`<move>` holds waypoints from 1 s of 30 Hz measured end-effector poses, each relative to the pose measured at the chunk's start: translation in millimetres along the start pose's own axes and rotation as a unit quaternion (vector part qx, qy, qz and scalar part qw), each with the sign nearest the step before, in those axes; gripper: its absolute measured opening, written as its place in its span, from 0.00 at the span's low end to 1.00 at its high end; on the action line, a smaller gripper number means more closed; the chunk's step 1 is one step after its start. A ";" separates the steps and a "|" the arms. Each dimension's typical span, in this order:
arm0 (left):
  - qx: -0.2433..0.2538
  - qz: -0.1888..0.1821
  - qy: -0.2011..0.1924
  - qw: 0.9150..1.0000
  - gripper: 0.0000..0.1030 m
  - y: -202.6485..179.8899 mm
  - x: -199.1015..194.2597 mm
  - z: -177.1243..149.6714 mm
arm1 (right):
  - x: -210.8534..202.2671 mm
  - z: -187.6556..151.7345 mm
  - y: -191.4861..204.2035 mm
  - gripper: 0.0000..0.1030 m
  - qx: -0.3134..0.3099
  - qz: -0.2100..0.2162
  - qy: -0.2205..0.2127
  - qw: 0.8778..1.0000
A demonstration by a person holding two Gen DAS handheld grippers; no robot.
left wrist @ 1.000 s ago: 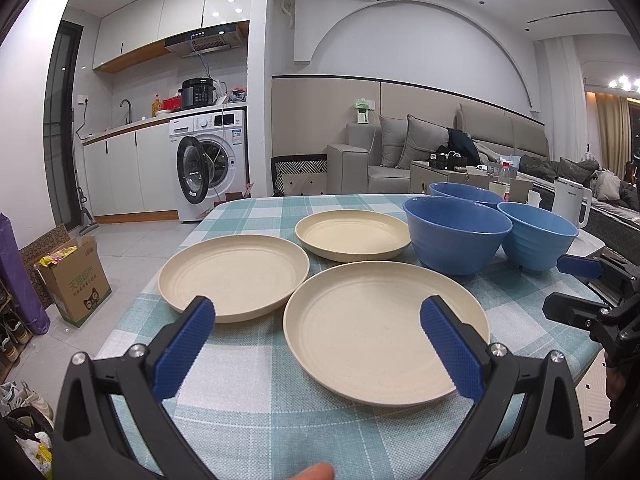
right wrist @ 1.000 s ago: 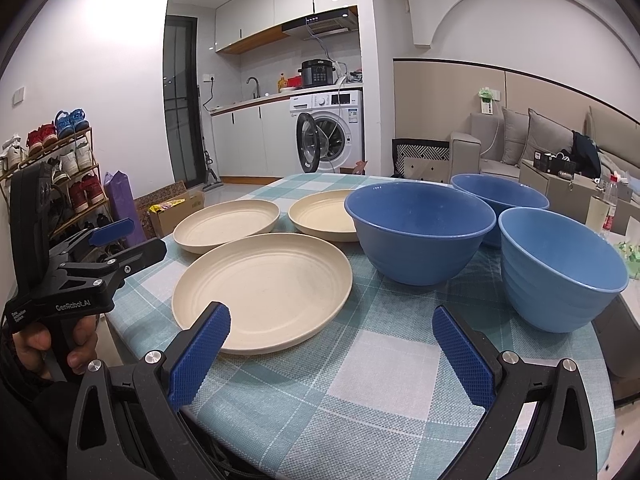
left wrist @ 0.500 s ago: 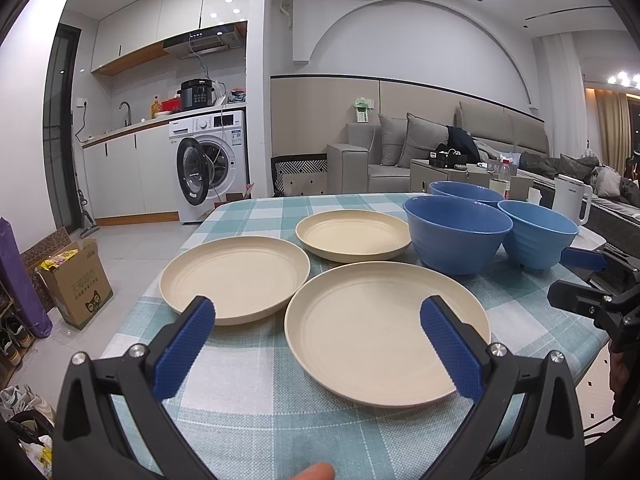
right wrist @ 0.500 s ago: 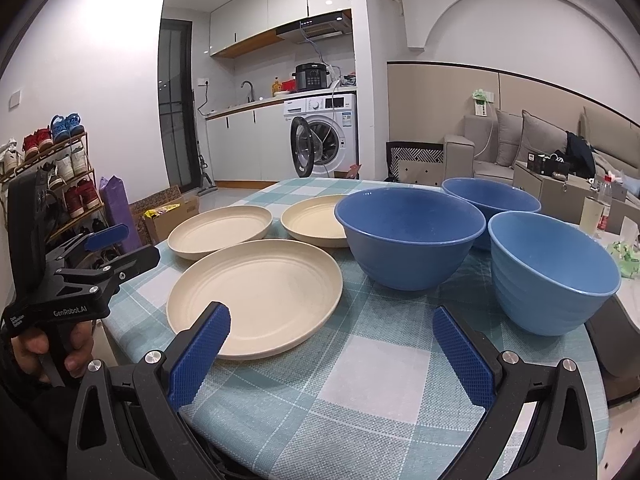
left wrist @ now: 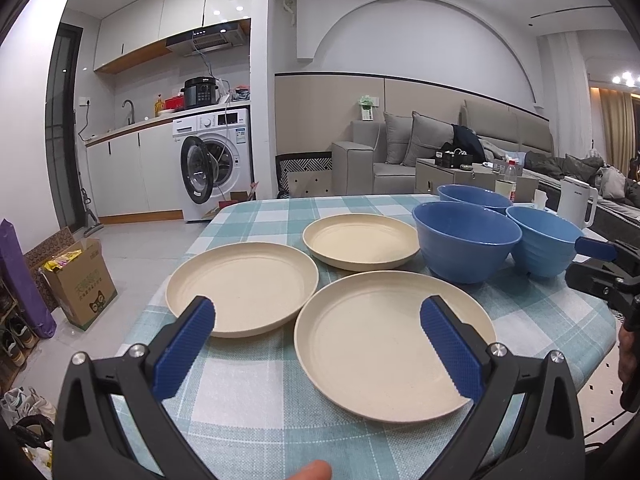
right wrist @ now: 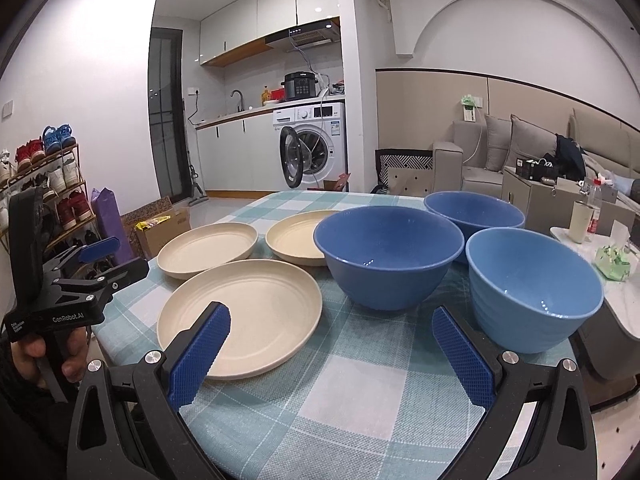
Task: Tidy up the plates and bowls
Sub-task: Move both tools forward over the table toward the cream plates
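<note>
Three cream plates lie on the checked tablecloth [left wrist: 256, 400]: a near plate [left wrist: 384, 344], a left plate [left wrist: 244, 284] and a smaller far plate [left wrist: 360, 240]. Three blue bowls stand to their right: a middle bowl [right wrist: 388, 252], a near right bowl [right wrist: 532, 284] and a far bowl [right wrist: 474, 210]. My left gripper [left wrist: 316, 344] is open and empty, above the table's near edge, in front of the near plate. My right gripper [right wrist: 328, 352] is open and empty, in front of the bowls [left wrist: 464, 240]. Each gripper shows at the edge of the other's view.
A cardboard box [left wrist: 80, 284] and a shoe rack [right wrist: 44, 184] stand on the floor at the left. A washing machine [left wrist: 216, 160] with its door open is behind the table. A small side table with a white kettle [left wrist: 576, 204] and a cup [right wrist: 580, 222] stands at the right.
Both grippers have drawn back and risen slightly; the dishes look a little farther away. No dish has moved. Both stay open.
</note>
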State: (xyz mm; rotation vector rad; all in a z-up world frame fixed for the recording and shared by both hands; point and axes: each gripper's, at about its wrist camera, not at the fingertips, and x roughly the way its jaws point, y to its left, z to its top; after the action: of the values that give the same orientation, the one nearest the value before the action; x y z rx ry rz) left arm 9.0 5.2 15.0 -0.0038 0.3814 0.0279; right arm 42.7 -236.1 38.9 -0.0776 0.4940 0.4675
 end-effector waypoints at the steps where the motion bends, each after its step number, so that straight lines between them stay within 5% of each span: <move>1: 0.002 0.003 0.001 1.000 1.00 0.3 2.0 1.9 | -0.4 2.3 -0.4 1.00 0.000 0.001 0.000 1.000; 30: 0.003 -0.014 0.011 1.000 1.00 12.3 42.4 65.5 | 7.4 68.7 -36.8 1.00 0.022 -0.003 -0.006 1.000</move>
State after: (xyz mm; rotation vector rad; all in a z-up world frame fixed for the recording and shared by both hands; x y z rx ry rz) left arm 72.4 19.1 60.1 -0.0035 0.4041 -0.0016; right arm 95.1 -253.3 94.4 -0.0332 0.4913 0.4517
